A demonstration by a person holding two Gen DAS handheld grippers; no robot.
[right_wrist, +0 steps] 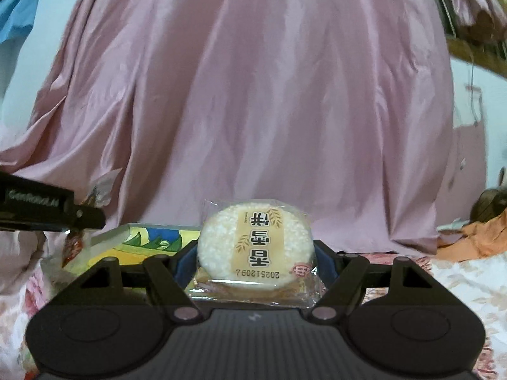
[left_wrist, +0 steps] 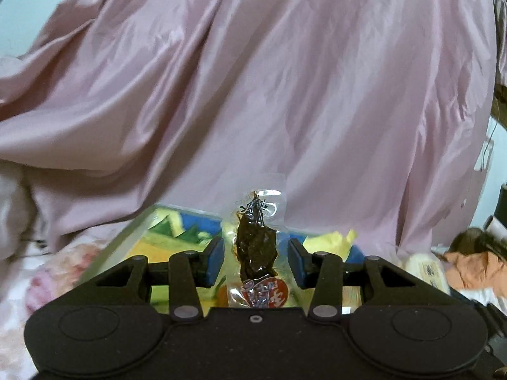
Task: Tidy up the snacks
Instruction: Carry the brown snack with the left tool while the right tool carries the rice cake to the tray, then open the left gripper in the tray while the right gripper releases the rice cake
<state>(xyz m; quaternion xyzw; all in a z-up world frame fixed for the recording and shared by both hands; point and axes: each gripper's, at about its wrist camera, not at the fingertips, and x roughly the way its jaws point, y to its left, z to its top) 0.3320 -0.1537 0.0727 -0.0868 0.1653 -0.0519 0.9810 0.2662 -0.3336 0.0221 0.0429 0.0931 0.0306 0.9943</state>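
Left gripper [left_wrist: 256, 261] jaws pinch a dark jerky packet [left_wrist: 256, 250]; right gripper [right_wrist: 255, 261] jaws pinch a rice cracker [right_wrist: 256, 245], box [right_wrist: 149, 242] at ten o'clock.

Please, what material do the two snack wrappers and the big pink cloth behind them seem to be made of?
Dark snack wrapper: clear glossy plastic film, with glints and the contents showing through. Rice cracker wrapper: clear plastic too, shiny at the sealed edges, with a matte-looking beige label. Pink cloth: thin woven fabric with a soft satin-like sheen, perhaps synthetic.

The right gripper [right_wrist: 256, 258] clamps a wrapped round rice cracker [right_wrist: 256, 247] between its blue pads, with a colourful box [right_wrist: 139, 243] far left and pink fabric [right_wrist: 253, 95] behind.
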